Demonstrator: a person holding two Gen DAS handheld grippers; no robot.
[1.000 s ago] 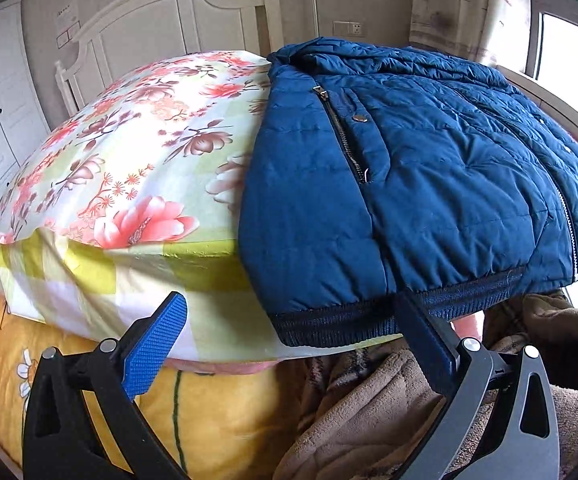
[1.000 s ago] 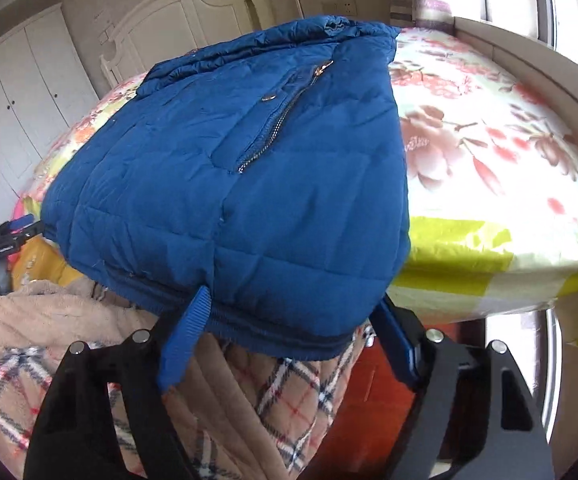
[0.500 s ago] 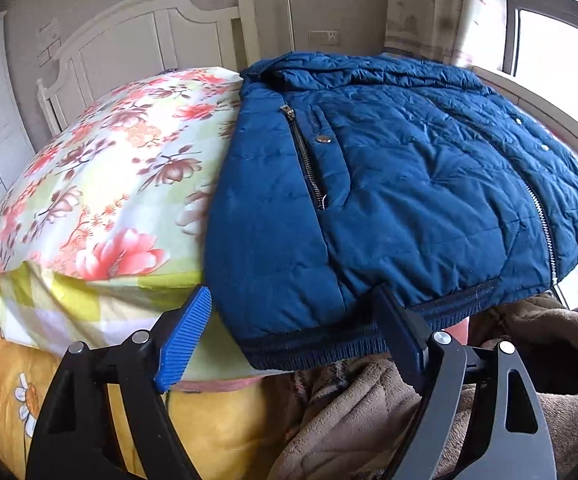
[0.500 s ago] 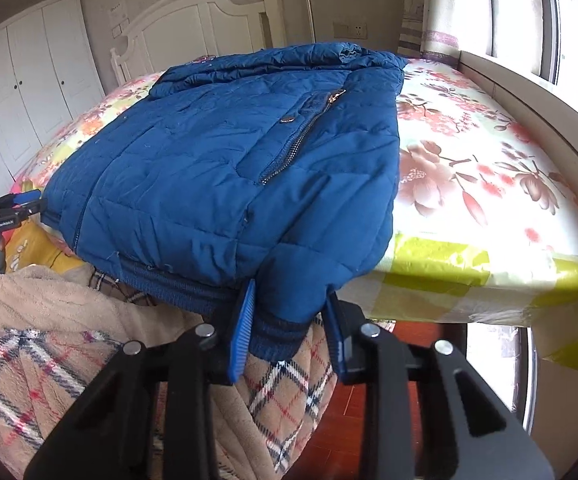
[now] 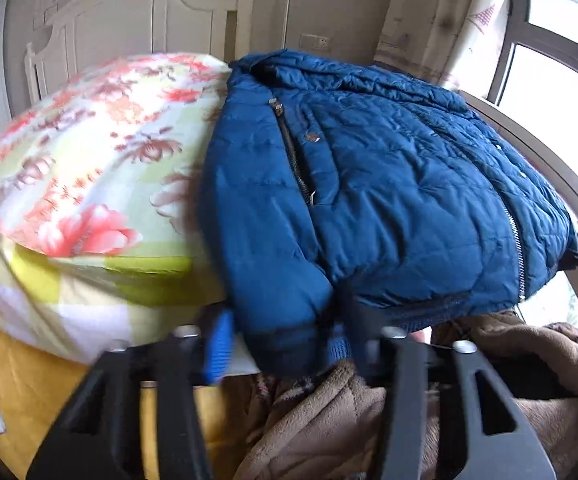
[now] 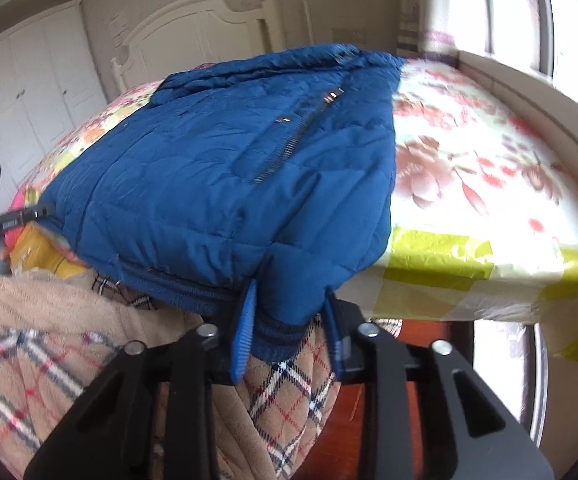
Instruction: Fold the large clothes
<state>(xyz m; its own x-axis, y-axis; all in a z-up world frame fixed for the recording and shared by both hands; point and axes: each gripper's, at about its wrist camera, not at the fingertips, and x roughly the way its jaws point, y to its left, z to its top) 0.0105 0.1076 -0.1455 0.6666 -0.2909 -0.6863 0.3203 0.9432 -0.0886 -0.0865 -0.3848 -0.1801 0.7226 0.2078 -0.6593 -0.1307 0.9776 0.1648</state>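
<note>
Left hand-held gripper [image 5: 285, 340]: jaws have just been closing; they now pinch the ribbed hem at one bottom corner of the blue jacket [image 5: 389, 184].
Right hand-held gripper [image 6: 289, 330]: jaws have just been closing too; nearly shut, they clamp the hem at the other bottom corner.
Blue jacket: spread ahead of both hand-held grippers on the bed [image 6: 489, 184], zip side up, collar at the far end toward the white headboard [image 5: 129, 20].
Bed: flowered sheet, bare on the outer side of each hand-held gripper.
Brown fleece garment [image 6: 49, 340]: heaped just below both hand-held grippers, plaid lining showing.
</note>
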